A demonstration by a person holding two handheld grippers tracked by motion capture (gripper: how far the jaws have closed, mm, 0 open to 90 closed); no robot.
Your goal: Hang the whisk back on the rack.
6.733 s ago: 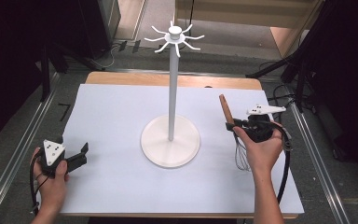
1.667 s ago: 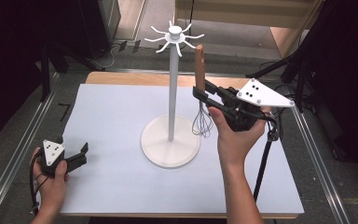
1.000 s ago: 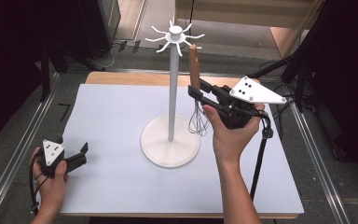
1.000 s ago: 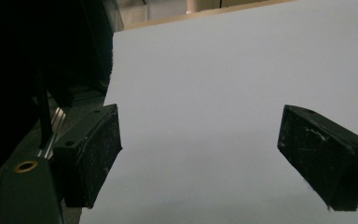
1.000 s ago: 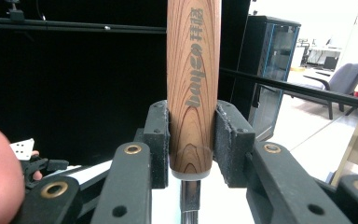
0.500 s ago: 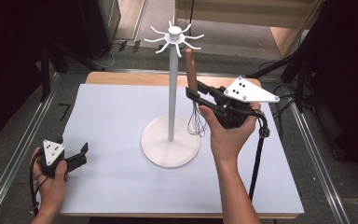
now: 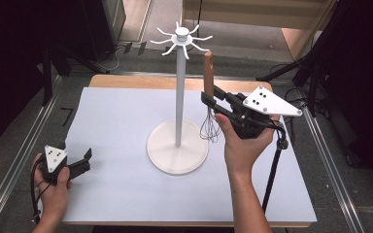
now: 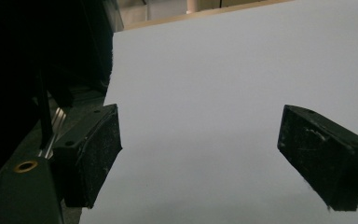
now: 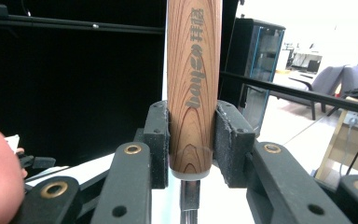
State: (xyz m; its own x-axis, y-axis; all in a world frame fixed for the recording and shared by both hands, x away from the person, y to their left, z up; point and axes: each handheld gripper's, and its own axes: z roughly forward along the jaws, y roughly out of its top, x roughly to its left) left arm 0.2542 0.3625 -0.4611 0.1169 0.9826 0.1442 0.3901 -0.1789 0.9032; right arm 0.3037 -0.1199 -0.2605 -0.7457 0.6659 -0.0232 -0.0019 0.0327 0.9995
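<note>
Whisk [image 7: 209, 104]: was held upright just right of the stand's pole, wooden handle up, wire loops hanging above the right edge of the stand's base.
Whisk handle: the right gripper view showed wood grain and printed lettering, with the lower end of the handle pinched between the two black pads [image 9: 157, 140].
Right gripper [image 7: 212, 99]: jaws were pressed against the whisk handle from both sides, pointing left toward the pole; the hand sat right of the stand.
Left gripper [image 7: 85, 156]: rested in the hand at the near left corner of the table, jaws spread wide with nothing between them, the white surface showing past them in the left gripper view.
Stand [image 7: 178, 97]: white pole on a round base at mid-table, with curved hooks radiating from its top.
Table [image 7: 121, 111]: white top, wooden strip along the far edge.
</note>
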